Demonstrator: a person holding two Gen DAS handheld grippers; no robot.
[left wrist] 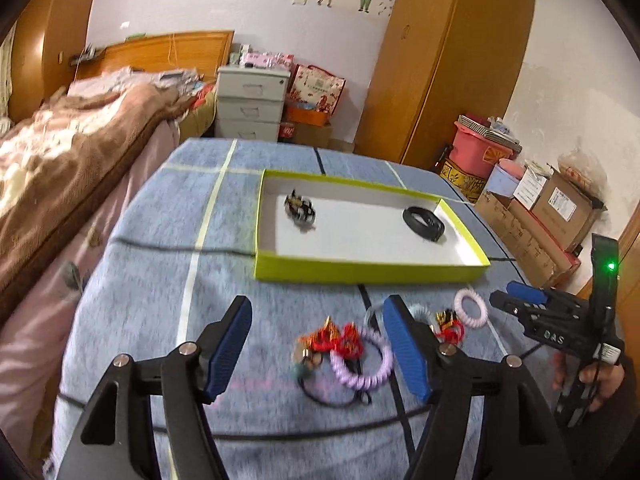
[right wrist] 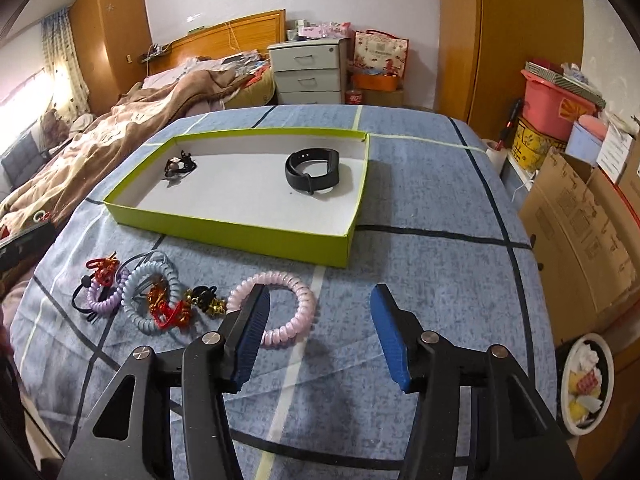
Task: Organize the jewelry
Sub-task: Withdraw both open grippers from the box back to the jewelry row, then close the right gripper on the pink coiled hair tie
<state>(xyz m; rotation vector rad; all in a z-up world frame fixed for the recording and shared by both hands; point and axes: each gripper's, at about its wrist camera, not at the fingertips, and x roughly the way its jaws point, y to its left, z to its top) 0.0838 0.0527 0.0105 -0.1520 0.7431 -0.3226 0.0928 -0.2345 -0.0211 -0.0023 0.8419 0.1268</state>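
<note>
the left gripper [left wrist: 318, 344] was spread wide, its two blue pads [left wrist: 228, 352] far apart and closed on nothing. it hung above the blue checked cloth [left wrist: 160, 280], and between and just beyond its fingers lay a heap of hair ties: a purple coil tie [left wrist: 362, 364], a red knotted ornament [left wrist: 344, 340] and a thin black elastic [left wrist: 324, 398]. whether the pads touched any of them could not be told; the near view was blurred.

the right gripper [right wrist: 318, 336] was also released, jaws wide, holding nothing. a pink coil tie [right wrist: 276, 312] lay on the cloth just ahead of it, the left pad [right wrist: 250, 340] standing in front of the ring's near edge; contact could not be told. further to that gripper's left sat a pale blue coil tie [right wrist: 150, 296], a small black and gold piece [right wrist: 206, 300] and the purple coil.

beyond both grippers lay a shallow green box [right wrist: 224, 224] with a white floor. inside it, well apart, lay a black wristband [right wrist: 312, 176] toward the right and a small dark ornament [right wrist: 178, 168] toward the left.

from the left camera, the right gripper appeared off to the right, held in a hand [left wrist: 596, 380].
</note>
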